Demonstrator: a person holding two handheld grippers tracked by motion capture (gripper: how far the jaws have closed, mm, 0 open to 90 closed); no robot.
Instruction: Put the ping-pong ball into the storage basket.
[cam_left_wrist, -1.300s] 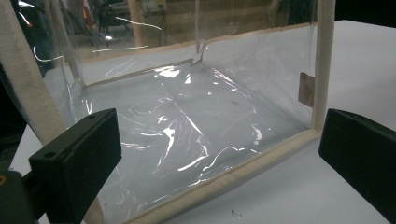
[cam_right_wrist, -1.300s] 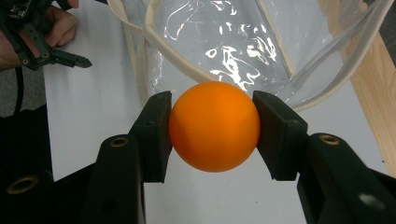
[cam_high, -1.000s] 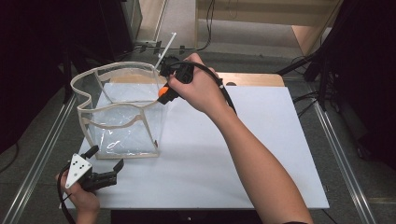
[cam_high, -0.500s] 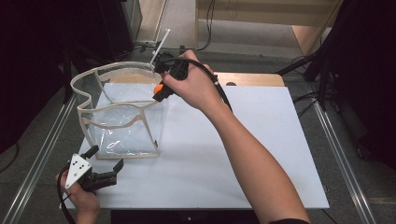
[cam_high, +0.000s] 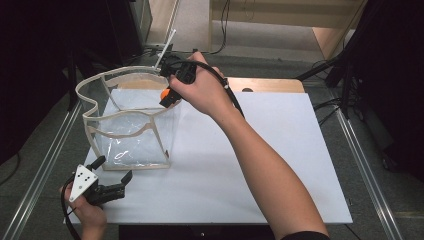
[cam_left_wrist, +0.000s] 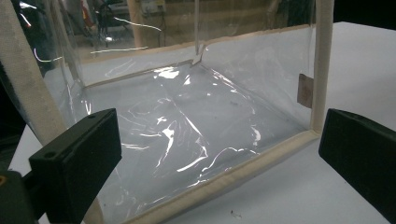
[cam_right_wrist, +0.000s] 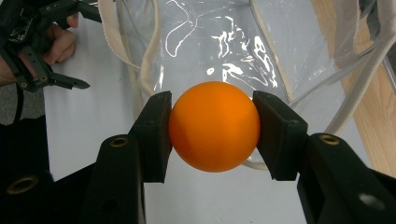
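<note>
Orange ball (cam_right_wrist: 214, 126): smooth, round, pinched between two black jaws above the bag's open mouth. Clear plastic bag (cam_high: 131, 145): cream-trimmed, upright on white table, open-topped.

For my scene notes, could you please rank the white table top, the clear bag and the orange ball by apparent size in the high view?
1. White table top, largest.
2. Clear bag, standing open on it.
3. Orange ball, smallest, held in the right gripper over the bag's rim. The gaps are too plain for nearness to change them.
</note>
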